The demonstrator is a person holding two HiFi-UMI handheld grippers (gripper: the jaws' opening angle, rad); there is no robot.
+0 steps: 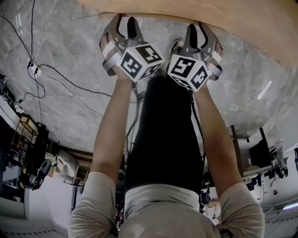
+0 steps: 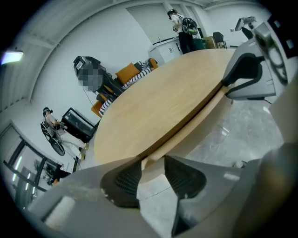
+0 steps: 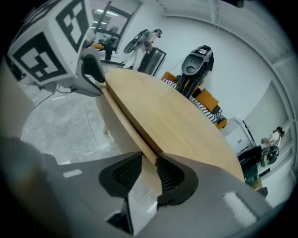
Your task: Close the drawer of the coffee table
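Grey marbled floor (image 1: 65, 56) spreads beneath the round wooden coffee table (image 1: 223, 14), and we meet its near edge with both claws. Our left gripper (image 1: 123, 23) stands wide astride the rim. Our right gripper (image 1: 200, 31) is narrower, with its pads just beside the edge but not plainly pinching. We judge both are braced there to push the drawer (image 3: 123, 135), under the top, fully home.

I see a round coffee table (image 3: 177, 125), pale wood on top. Its drawer (image 3: 128, 123) front curves just under the rim.
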